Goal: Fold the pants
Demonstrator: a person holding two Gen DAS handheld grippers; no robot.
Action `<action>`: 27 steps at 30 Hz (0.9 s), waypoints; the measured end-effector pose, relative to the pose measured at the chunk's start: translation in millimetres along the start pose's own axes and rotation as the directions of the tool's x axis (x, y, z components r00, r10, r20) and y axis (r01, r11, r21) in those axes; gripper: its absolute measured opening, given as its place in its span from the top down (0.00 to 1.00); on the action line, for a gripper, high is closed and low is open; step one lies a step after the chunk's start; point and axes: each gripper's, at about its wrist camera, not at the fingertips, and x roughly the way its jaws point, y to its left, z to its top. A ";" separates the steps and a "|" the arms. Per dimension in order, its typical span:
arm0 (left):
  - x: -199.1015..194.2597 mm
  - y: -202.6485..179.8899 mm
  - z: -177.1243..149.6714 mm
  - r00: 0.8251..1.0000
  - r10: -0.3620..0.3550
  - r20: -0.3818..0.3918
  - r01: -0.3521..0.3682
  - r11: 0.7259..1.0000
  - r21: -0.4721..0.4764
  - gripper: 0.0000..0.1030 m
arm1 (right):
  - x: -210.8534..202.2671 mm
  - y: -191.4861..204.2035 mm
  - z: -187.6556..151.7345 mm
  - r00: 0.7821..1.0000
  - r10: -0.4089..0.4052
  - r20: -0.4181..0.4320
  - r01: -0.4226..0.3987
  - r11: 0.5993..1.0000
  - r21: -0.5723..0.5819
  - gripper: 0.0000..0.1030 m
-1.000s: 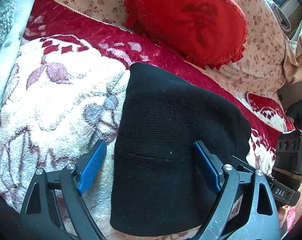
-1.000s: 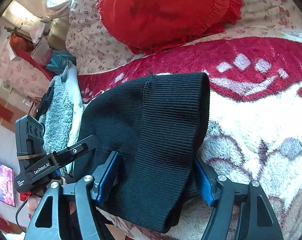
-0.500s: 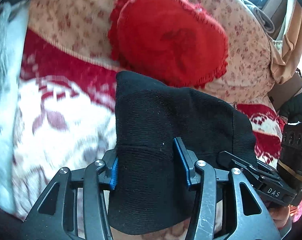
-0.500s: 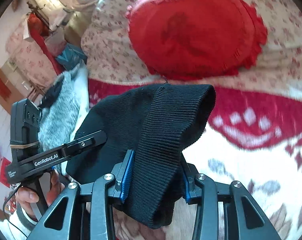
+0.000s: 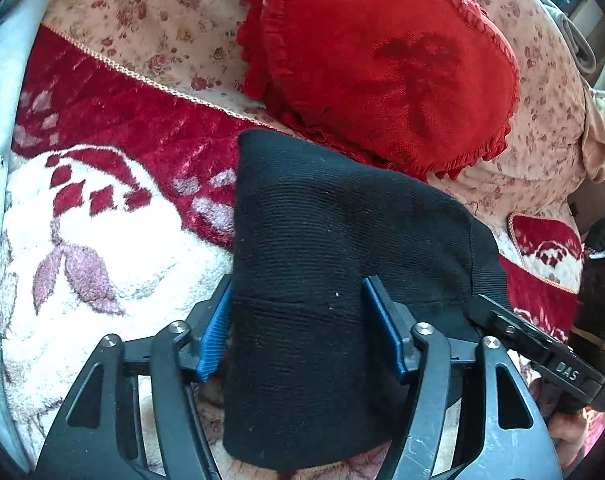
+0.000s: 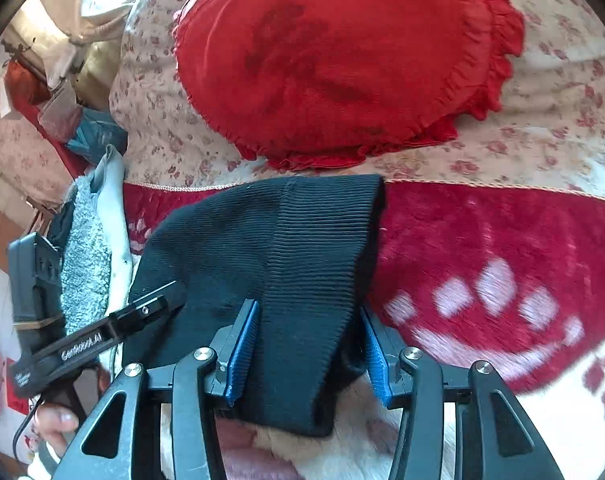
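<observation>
Both grippers clamped on folded black pants over a red-and-white blanket.

The left gripper (image 5: 302, 328) grasps the near edge of the pants (image 5: 334, 264), blue pads pressed against the fabric on both sides. The right gripper (image 6: 306, 352) likewise grips the ribbed waistband section of the pants (image 6: 286, 248). The pants lie on the blanket (image 5: 114, 240), just near of a red frilled cushion (image 5: 386, 64) resting on floral fabric (image 6: 542, 136) at the far side.
</observation>
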 end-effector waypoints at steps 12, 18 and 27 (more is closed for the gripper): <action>-25.5 -17.8 -11.2 0.977 0.193 0.086 -0.202 0.972 0.119 0.38 | -41.1 58.4 12.7 0.993 -0.026 0.111 0.046 0.982 -0.181 0.64; -17.4 -13.9 -9.7 0.977 0.191 0.091 -0.201 0.974 0.108 0.28 | 10.9 59.8 7.6 0.994 -0.106 0.025 0.109 0.974 -0.198 0.66; -23.1 -17.3 -13.3 0.975 0.205 0.090 -0.213 0.974 0.084 0.27 | -0.2 66.0 -2.2 0.989 -0.142 0.039 0.147 0.963 -0.226 0.66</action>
